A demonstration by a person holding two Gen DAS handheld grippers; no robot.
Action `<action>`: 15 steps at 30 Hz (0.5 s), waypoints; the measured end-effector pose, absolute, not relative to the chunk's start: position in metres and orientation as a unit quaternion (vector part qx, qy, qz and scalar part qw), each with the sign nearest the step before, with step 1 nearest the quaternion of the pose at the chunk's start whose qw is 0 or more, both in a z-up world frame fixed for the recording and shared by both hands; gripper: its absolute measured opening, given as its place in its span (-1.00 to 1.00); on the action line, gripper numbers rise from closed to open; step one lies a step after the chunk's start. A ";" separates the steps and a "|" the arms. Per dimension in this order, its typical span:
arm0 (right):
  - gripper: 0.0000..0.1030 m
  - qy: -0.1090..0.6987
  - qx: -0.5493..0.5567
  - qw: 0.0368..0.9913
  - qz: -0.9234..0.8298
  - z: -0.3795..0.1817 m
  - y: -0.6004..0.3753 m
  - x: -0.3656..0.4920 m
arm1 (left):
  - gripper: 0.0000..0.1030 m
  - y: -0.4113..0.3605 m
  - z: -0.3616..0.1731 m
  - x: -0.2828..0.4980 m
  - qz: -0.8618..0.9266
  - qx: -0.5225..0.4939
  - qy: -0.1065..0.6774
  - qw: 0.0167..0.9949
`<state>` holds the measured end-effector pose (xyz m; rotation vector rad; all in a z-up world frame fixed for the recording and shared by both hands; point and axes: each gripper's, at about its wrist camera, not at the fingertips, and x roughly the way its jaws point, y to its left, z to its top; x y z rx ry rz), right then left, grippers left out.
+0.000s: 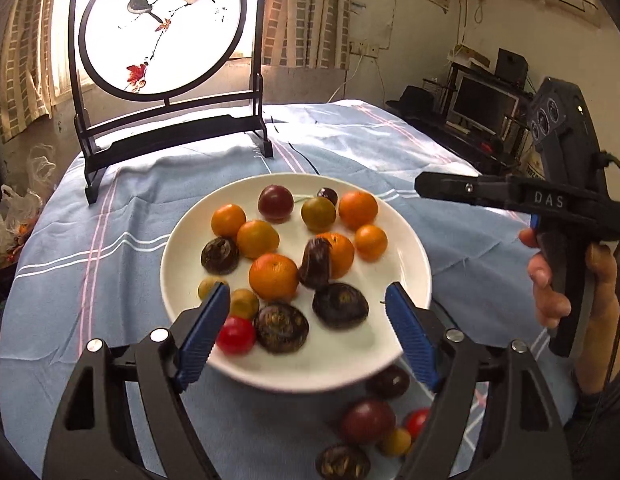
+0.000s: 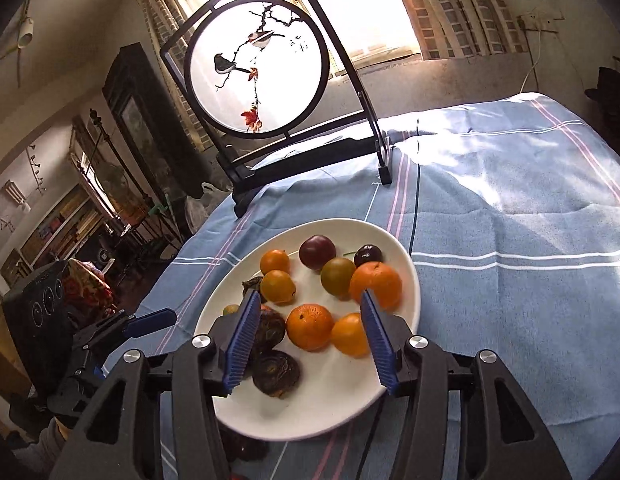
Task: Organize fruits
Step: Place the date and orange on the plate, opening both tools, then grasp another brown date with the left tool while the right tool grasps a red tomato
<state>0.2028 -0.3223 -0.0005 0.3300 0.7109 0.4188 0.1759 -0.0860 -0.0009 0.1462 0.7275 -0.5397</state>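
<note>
Loose fruits (image 1: 373, 428) lie on the cloth just below the plate (image 1: 413, 248), nearest the left gripper (image 1: 308, 312), jaws apart, empty

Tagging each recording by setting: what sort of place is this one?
Probably a lived-in home room, not a lab: a cloth-covered table with a decorative bird screen, curtained window, and a computer monitor on a cluttered desk.

My left gripper (image 1: 308, 306) is wide open and holds nothing. My right gripper (image 2: 306, 320) is open too, gripped by my right hand (image 1: 569, 280).
</note>
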 end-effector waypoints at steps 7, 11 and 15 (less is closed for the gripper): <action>0.06 0.349 0.148 0.901 0.212 -0.027 -0.315 0.127 | 0.50 -0.059 -0.025 0.107 -0.249 0.135 0.368 0.885; 0.06 0.354 0.150 0.896 0.222 -0.040 -0.312 0.102 | 0.34 -0.059 -0.039 0.100 -0.261 0.128 0.393 0.873; 0.12 0.331 0.145 0.909 0.210 -0.036 -0.315 0.091 | 0.06 -0.076 -0.059 0.098 -0.261 0.150 0.404 0.864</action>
